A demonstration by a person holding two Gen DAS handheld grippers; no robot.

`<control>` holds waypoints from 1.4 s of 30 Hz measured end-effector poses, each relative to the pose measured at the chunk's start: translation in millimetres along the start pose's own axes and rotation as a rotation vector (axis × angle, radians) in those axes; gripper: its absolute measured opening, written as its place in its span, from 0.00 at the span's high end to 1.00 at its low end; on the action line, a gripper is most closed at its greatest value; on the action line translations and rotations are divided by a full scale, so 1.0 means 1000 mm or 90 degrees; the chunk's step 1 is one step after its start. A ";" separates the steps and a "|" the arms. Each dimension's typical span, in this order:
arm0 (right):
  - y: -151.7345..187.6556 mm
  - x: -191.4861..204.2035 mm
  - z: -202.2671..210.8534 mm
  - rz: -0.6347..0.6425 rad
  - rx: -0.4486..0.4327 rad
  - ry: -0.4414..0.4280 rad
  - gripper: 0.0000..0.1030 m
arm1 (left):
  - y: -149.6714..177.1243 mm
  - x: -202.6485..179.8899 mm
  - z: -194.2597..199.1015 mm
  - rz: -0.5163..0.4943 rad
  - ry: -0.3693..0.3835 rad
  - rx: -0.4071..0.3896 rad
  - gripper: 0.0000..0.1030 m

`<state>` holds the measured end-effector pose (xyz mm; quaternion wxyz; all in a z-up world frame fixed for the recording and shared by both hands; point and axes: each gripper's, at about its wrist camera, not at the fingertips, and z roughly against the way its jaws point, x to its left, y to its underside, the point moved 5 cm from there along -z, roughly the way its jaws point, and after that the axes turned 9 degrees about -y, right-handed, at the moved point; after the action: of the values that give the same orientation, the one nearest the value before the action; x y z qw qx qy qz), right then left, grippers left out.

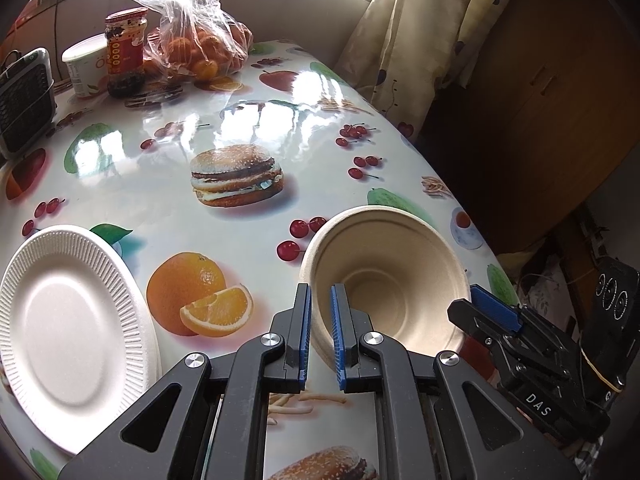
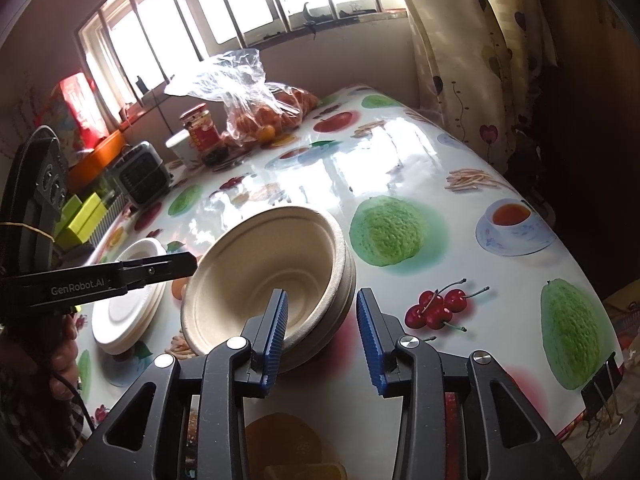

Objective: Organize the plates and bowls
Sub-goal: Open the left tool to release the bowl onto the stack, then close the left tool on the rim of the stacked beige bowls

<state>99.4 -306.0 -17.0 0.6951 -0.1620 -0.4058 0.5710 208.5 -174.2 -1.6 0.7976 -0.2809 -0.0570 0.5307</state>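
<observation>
Left tongs [image 1: 320, 328] pinch the tilted bowl [image 1: 392, 280] rim, right tongs [image 2: 322, 344] parted around its edge; it could slip.

Open tablecloth [image 1: 240, 120] is left at twelve o'clock beyond the tilted bowls [image 1: 390, 280]. Passage at nine o'clock is blocked by stacked plates [image 1: 68, 316]; a jar [image 1: 125, 50], tub [image 1: 86, 66] and bagged oranges [image 1: 200, 40] are crowded at eleven o'clock.
</observation>
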 end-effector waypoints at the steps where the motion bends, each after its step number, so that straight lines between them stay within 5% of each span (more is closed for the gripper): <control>1: 0.000 -0.001 0.001 -0.003 -0.002 -0.002 0.61 | 0.000 0.000 0.000 0.000 -0.001 -0.001 0.86; 14: -0.004 -0.006 0.007 -0.026 -0.016 -0.001 0.50 | -0.002 0.000 0.001 0.002 -0.014 -0.023 0.64; 19: -0.001 -0.008 0.008 -0.044 -0.021 -0.012 0.49 | 0.000 0.002 0.006 0.003 -0.032 -0.044 0.63; 32: 0.004 0.001 -0.001 -0.045 -0.008 -0.058 0.50 | 0.008 0.001 -0.004 0.059 0.048 -0.018 0.63; 37: 0.004 0.001 -0.003 -0.048 -0.007 -0.058 0.59 | 0.010 0.000 -0.009 0.067 0.054 -0.007 0.65; 42: 0.004 -0.003 -0.004 -0.057 -0.009 -0.048 0.68 | 0.009 0.001 -0.010 0.069 0.047 -0.007 0.76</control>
<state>100.1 -306.6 -23.3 0.7029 -0.1268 -0.4429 0.5419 205.8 -174.4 -15.2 0.7677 -0.3077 -0.0151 0.5620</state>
